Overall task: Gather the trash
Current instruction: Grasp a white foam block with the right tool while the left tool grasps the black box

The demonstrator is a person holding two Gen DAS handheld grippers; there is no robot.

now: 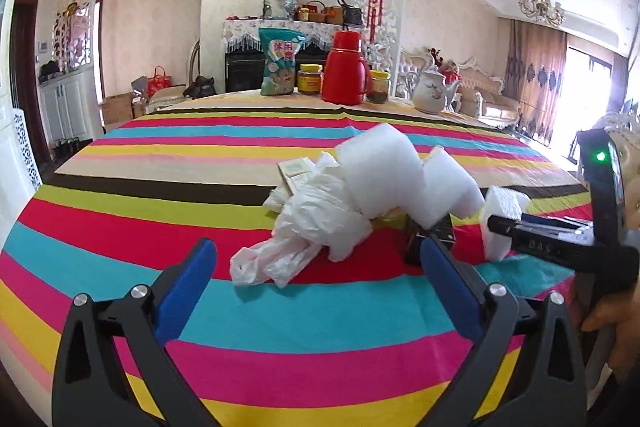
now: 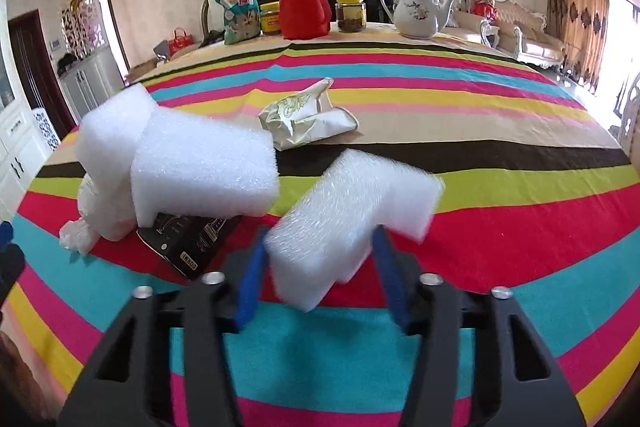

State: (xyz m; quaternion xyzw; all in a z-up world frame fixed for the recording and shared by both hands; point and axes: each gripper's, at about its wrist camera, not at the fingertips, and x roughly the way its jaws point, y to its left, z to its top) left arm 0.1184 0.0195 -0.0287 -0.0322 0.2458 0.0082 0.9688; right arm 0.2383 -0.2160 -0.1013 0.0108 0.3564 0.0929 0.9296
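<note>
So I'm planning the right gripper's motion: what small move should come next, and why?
Probably lift the foam block and carry it toward the trash pile: the right gripper has its fingers against the block's sides, while the other foam pieces and plastic bag lie to its left.

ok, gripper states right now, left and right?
Left gripper: open, holding nothing.
Right gripper: closed on an L-shaped white foam block.

Both wrist views look low and close across the striped table [image 1: 120, 195] toward the far wall, sharing the foam [image 1: 384, 171] pile.
</note>
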